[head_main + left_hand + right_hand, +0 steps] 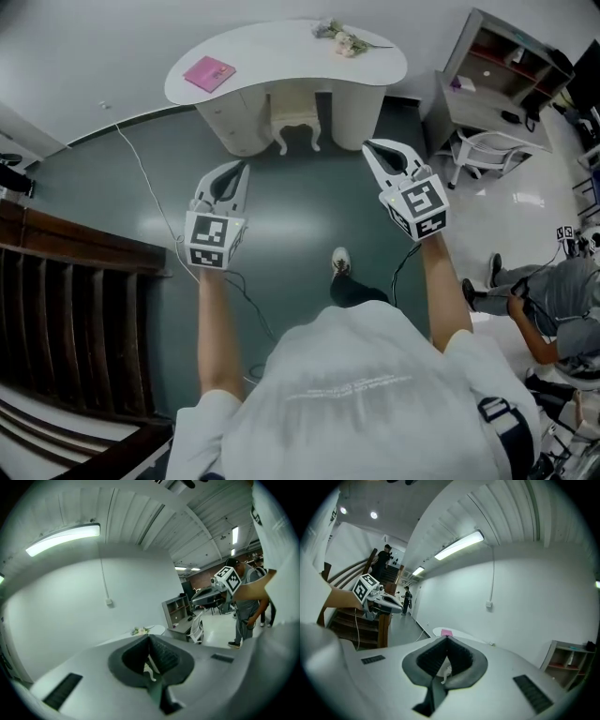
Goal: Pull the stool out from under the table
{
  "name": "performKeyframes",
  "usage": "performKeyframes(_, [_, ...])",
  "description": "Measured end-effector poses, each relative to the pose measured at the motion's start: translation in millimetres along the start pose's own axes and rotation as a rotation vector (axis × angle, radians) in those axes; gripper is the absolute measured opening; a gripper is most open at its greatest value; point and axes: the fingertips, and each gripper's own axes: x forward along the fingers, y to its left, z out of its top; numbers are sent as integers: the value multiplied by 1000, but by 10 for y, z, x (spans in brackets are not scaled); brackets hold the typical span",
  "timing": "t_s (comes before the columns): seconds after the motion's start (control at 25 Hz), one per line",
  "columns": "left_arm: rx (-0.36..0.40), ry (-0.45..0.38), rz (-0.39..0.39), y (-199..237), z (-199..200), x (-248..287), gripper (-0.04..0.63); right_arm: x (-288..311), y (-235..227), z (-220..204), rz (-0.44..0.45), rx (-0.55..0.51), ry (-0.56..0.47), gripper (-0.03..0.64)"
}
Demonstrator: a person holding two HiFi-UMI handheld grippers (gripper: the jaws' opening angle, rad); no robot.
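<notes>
A white stool (296,120) with curved legs is tucked under the white curved table (375,70) at the far wall. On the table lie a pink book (209,72) and some flowers (343,39). My left gripper (243,166) hovers over the green floor, short of the table and left of the stool, shut and empty. Level with it on the stool's other side is my right gripper (368,145), likewise shut with nothing in it. A stool leg (149,670) shows through the left gripper (150,637) in its own view. The right gripper (447,638) frames the stool leg (445,671) the same way.
A dark wooden staircase (56,309) fills the left side. A cable (141,173) trails across the floor toward the wall. To the right stand a grey shelf desk (497,75) and a white chair (492,150). Another person (553,300) sits at the far right.
</notes>
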Motion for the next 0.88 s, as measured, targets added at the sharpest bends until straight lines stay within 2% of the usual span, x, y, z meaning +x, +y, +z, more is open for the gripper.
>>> performKeyframes(0.32, [-40, 32, 22, 414, 151, 1233, 15, 896, -897, -233, 79, -18, 37, 15])
performKeyframes(0.52, [-58, 66, -13, 502, -11, 1759, 15, 1309, -1147, -407, 123, -25, 63, 15])
performKeyframes(0.88, [-107, 94, -68, 975, -428, 2646, 15, 2141, -1522, -785, 116, 10, 146, 15])
